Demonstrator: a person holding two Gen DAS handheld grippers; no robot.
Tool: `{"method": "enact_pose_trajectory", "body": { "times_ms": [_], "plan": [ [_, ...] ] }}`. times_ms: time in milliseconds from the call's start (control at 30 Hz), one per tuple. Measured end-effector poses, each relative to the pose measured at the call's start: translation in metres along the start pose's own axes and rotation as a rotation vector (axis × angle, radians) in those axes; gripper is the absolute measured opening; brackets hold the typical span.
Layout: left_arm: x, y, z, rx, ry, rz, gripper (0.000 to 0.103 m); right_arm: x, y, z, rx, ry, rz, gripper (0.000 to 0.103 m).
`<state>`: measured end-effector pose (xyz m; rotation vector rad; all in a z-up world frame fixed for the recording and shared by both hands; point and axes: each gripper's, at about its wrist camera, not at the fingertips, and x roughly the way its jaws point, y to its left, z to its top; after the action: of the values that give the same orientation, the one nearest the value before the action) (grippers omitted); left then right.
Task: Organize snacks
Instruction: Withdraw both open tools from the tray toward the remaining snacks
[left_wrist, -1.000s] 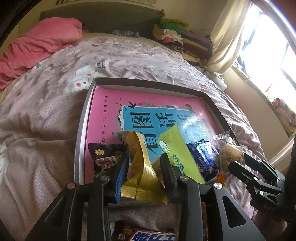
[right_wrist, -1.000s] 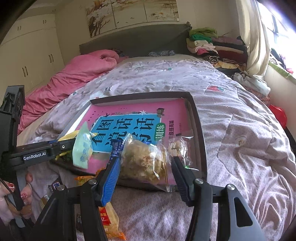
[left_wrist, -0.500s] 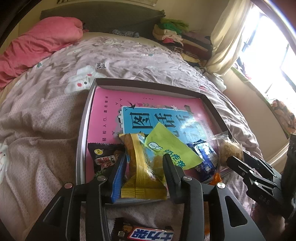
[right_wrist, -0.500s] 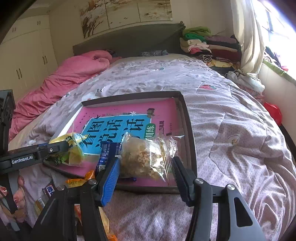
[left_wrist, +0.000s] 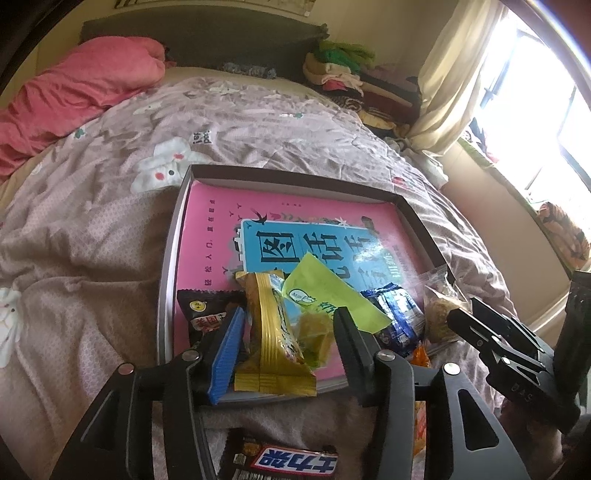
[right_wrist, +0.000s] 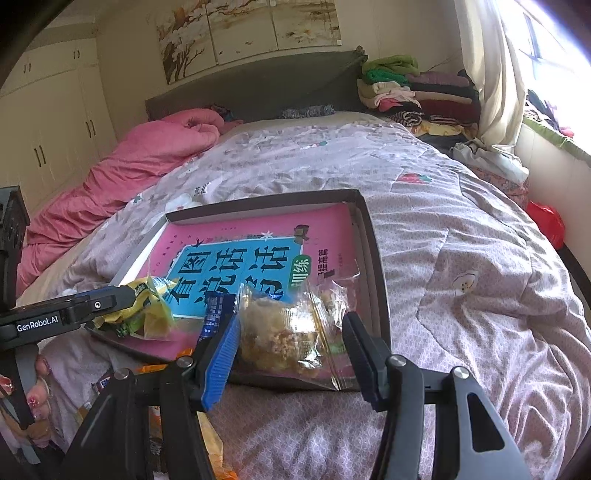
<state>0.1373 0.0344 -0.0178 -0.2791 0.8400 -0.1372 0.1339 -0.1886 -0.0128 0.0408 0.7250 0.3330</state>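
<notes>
A shallow grey box (left_wrist: 168, 258) with a pink and blue book (left_wrist: 221, 236) in it lies on the bed. My left gripper (left_wrist: 286, 321) is open at its near edge, with a yellow packet (left_wrist: 271, 332) and a green packet (left_wrist: 328, 295) lying between the fingers. A black packet (left_wrist: 201, 308) and a blue packet (left_wrist: 397, 314) lie beside them. My right gripper (right_wrist: 290, 325) is open around a clear bag of crumbly snack (right_wrist: 284, 332) resting on the box's near right corner (right_wrist: 380, 295).
A Snickers bar (left_wrist: 284, 459) and orange packets (right_wrist: 207, 446) lie on the quilt in front of the box. A pink duvet (right_wrist: 129, 173) is at the far left, folded clothes (right_wrist: 413, 92) at the headboard, window and curtain at the right.
Both grippers drew back toward the box's near edge. The left fingers opened and the yellow and green packets settled onto the box. The clear bag now rests on the box corner.
</notes>
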Motion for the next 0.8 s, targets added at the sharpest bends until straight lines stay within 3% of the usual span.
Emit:
{"method": "enact_pose_trajectory", "body": {
  "times_ms": [567, 600, 667, 800],
  "plan": [
    [-0.028, 0.005, 0.006, -0.011, -0.039, 0.031, 0.060, -0.011, -0.002, 0.005, 0.031, -0.035, 0.031, 0.062],
    [-0.030, 0.006, 0.005, -0.011, -0.042, 0.032, 0.062, -0.011, -0.002, 0.005, 0.031, -0.037, 0.033, 0.062],
    [-0.034, 0.006, 0.006, -0.007, -0.052, 0.044, 0.075, -0.012, -0.002, 0.005, 0.033, -0.041, 0.037, 0.063],
    [-0.042, 0.004, 0.006, 0.015, -0.075, 0.065, 0.076, -0.014, -0.002, 0.005, 0.034, -0.046, 0.044, 0.065]
  ]
}}
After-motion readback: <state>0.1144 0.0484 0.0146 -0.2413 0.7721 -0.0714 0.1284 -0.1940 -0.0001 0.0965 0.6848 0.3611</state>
